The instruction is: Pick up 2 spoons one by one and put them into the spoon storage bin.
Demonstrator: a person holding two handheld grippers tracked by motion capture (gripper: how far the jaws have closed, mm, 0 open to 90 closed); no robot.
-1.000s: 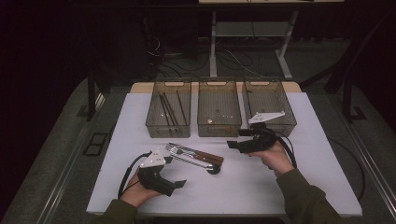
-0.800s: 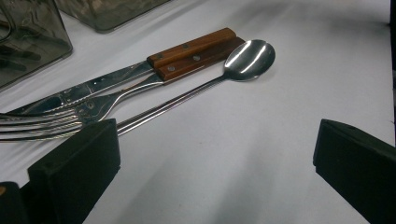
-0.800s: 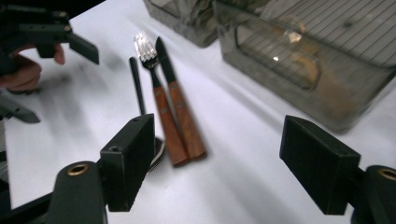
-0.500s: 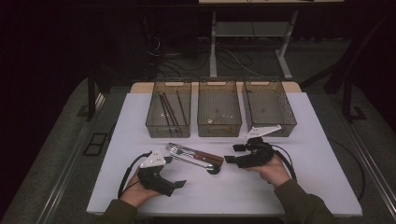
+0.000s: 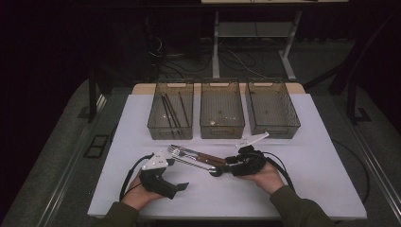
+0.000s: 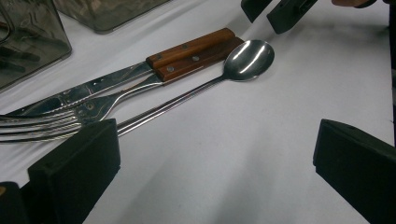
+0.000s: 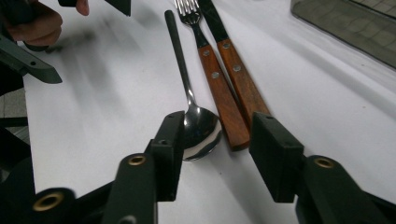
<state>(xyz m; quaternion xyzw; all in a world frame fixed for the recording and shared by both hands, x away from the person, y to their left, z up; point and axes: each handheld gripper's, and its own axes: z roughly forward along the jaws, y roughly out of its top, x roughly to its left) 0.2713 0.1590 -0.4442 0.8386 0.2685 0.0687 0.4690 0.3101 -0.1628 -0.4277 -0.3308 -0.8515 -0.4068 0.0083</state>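
- High view: a white table (image 5: 312, 156) with three clear bins lined up along the far side; the left bin (image 5: 171, 115) has a few dark sticks in it, the middle bin (image 5: 222, 112) has some small bits on its floor, the right bin (image 5: 272, 109) looks bare
- just in front of the bins there's a little cluster of cutlery lying flat: a spoon (image 5: 196, 163), a fork (image 5: 189, 156) and a knife (image 5: 201, 154), all side by side and roughly parallel; fork and knife both have wooden handles
- right gripper (image 5: 221, 168) sits low at the handle end of the cutlery, held in the person's right hand (image 5: 262, 175); left gripper (image 5: 182, 186) is nearer the table's front edge, a bit apart from the cutlery, in the left hand (image 5: 137, 196)
- right gripper view: jaws are spread, one on each side of the spoon bowl (image 7: 201, 132) and the fork handle end (image 7: 231, 126); the knife handle (image 7: 243, 88) runs to just behind the right-hand jaw; can't tell if either jaw is actually touching anything, nothing looks pinched
- left gripper view: jaws spread wide with bare table between them; the spoon's handle (image 6: 173, 103) passes behind the left-hand jaw, fork tines (image 6: 32, 126) just above that jaw; the other gripper's tips (image 6: 280, 11) show at the top near the spoon bowl
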